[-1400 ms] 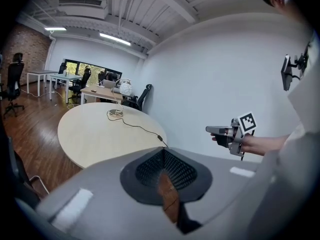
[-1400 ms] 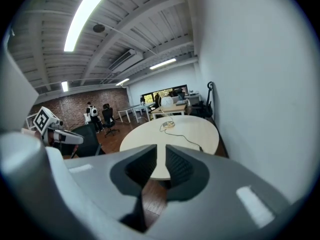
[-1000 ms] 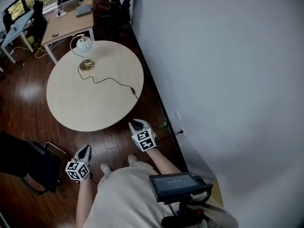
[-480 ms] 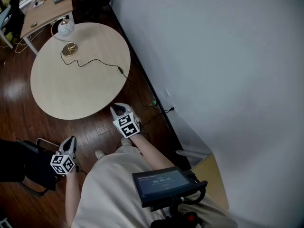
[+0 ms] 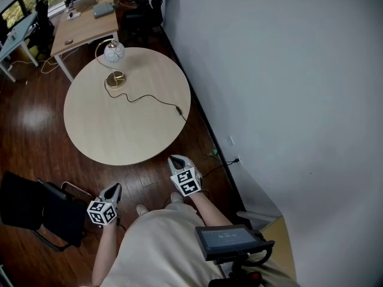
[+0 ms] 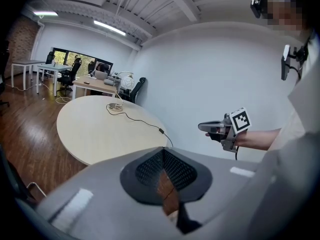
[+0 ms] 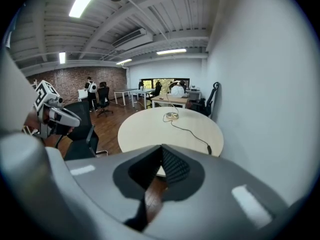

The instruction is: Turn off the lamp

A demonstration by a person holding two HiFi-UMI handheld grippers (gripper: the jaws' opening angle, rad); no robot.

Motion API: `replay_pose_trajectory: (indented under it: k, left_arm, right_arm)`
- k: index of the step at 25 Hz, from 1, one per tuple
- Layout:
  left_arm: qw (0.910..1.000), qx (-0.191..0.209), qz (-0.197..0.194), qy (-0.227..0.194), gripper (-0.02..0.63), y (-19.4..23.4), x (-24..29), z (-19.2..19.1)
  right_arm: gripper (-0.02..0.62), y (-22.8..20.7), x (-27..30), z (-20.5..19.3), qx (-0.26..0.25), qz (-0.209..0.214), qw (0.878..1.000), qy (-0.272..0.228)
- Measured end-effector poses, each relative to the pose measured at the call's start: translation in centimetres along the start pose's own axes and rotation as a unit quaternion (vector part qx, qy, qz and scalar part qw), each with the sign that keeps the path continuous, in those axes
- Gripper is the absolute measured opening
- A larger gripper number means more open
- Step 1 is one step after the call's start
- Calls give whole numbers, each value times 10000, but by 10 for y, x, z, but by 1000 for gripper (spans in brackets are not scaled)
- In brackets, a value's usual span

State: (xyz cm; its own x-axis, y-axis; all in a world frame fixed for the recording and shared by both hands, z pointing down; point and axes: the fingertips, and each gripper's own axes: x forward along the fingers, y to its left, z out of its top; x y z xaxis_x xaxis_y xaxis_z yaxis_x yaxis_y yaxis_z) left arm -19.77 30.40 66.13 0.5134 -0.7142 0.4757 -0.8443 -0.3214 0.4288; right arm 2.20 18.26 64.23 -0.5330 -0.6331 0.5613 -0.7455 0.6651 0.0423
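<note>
Lamp [image 5: 114,52] stands at far edge of round table [image 5: 125,136]: white globe shade on a curved stem, over a brass disc base [image 5: 115,79]. Can't tell if it's lit. Black cord [image 5: 149,98] snakes from base across the tabletop twd the wall [image 5: 287,70] side. Its inline switch [image 5: 178,109] lies flat on the table near that edge, then the cord drops off the rim. Both grippers are on the near side of the table, well apart from lamp, cord & switch, touching nothing. R gripper [image 5: 175,159] hangs just off the table's near rim, angled down, nose twd the table. Its jaws are clenched tip to tip w/ nothing btwn them, only floor [image 5: 30,118] & table edge seen past them in the R gripper view. L gripper [image 5: 114,188] is lower & further back, beside the person's leg and near a black chair [image 5: 42,211]. Its jaws are also pressed together, empty, per the L gripper view. The two grippers are held apart, roughly parallel. The person stands on dark wood floor, a small screen [image 5: 230,239] mounted at chest. Beyond the table is a wooden desk [image 5: 84,26] w/ items on top. More desks & chairs stand by the windows further back.
</note>
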Motion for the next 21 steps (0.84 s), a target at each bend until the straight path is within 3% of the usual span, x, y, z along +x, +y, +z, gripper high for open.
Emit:
replay_pose_trajectory:
  k: [12,21]
  left_arm:
    - [9997,13,-168,183,-8,-2,23,-2]
    - [9989,39,-293,366,-8,-7,13,-15]
  right_arm:
    - [5,-28,-5,-44,351,-316,9987,166]
    - [5,-11,-14,-73,547,-377,9972,335]
